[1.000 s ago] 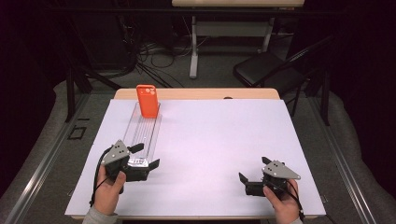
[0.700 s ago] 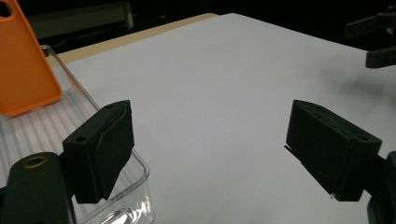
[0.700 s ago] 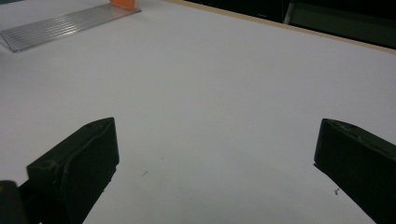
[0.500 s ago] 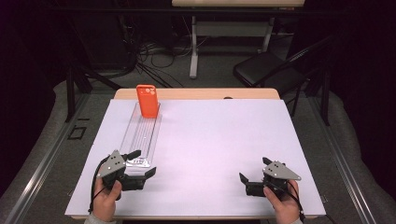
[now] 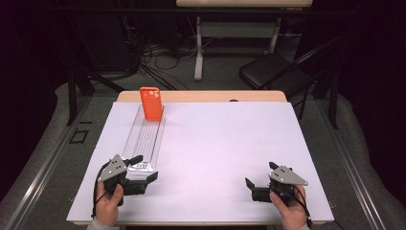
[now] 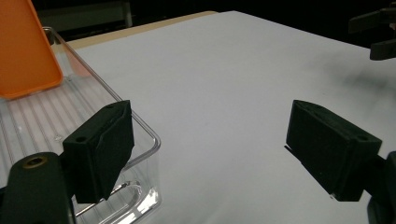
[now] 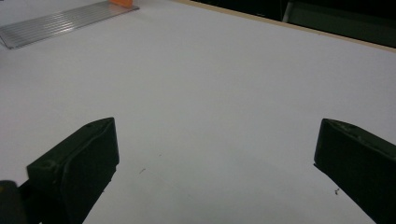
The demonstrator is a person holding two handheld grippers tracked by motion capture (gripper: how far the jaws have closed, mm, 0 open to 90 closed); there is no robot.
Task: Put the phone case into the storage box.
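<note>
A: How far along, w/ the tray?

B: Early, I'd say. The clear plastic tray (image 5: 145,139) lies lengthwise in the left half of the high view, on the white-covered table (image 5: 230,143), and the orange phone case (image 5: 151,103) stands propped at its far end. Nothing's lifted or gripped yet — the grasp itself is what's left.

A: Left gripper?

B: The left gripper (image 5: 139,168) sits at the tray's near end, lower left of the high view. Fingers spread wide. In the left gripper view one finger (image 6: 100,149) is over the tray's near corner, the other out over bare table; can't tell if it touches the rim. Holds nothing.

A: Right one?

B: The right gripper (image 5: 256,184) is at lower right, well apart from the tray — fingers wide open too, empty, just white table between them.
</note>
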